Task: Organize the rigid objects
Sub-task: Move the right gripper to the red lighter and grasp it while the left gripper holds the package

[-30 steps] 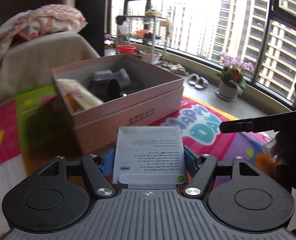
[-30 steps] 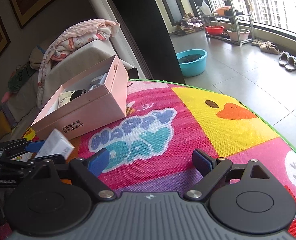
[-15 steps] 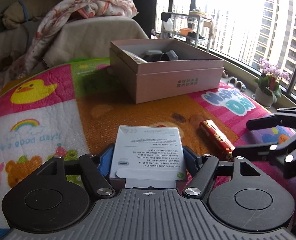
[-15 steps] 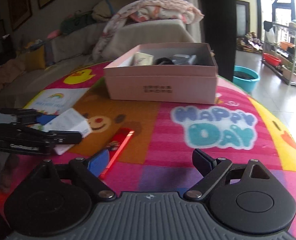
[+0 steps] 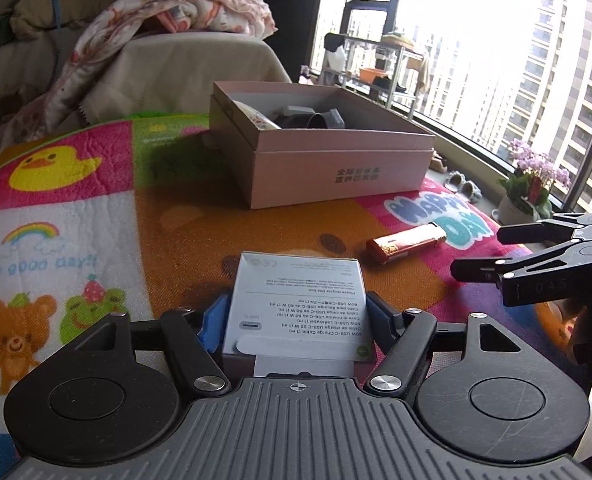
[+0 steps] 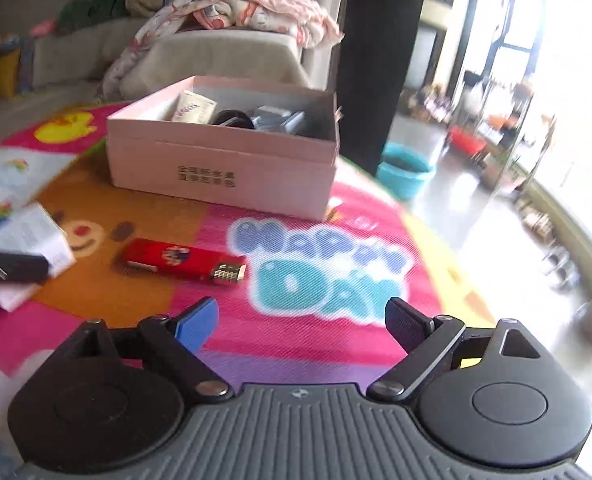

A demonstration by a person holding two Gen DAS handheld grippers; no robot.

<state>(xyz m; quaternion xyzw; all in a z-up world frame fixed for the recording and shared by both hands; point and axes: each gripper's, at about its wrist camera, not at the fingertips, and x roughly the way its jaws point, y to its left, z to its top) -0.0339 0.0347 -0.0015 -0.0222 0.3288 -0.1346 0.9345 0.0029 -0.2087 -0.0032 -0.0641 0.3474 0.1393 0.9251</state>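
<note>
My left gripper (image 5: pixel 296 316) is shut on a white USB-C cable box (image 5: pixel 298 300) and holds it low over the play mat; the box also shows in the right wrist view (image 6: pixel 28 240). A red lighter (image 5: pixel 406 243) lies on the mat ahead and to the right, also in the right wrist view (image 6: pixel 184 260). The open pink cardboard box (image 5: pixel 336 168) stands beyond it, holding a tube and dark items; it shows in the right wrist view too (image 6: pixel 224 172). My right gripper (image 6: pixel 300 320) is open and empty, just short of the lighter.
A colourful play mat (image 5: pixel 76 208) covers the surface. A sofa with a blanket (image 5: pixel 168 40) stands behind the pink box. A potted plant (image 5: pixel 532 184) and windows are at the right. A blue basin (image 6: pixel 406 168) sits on the floor beyond the mat.
Both grippers have pulled back from the pink box and dropped lower over the mat. The right gripper has swung left toward the red lighter. The left still holds the white box.
</note>
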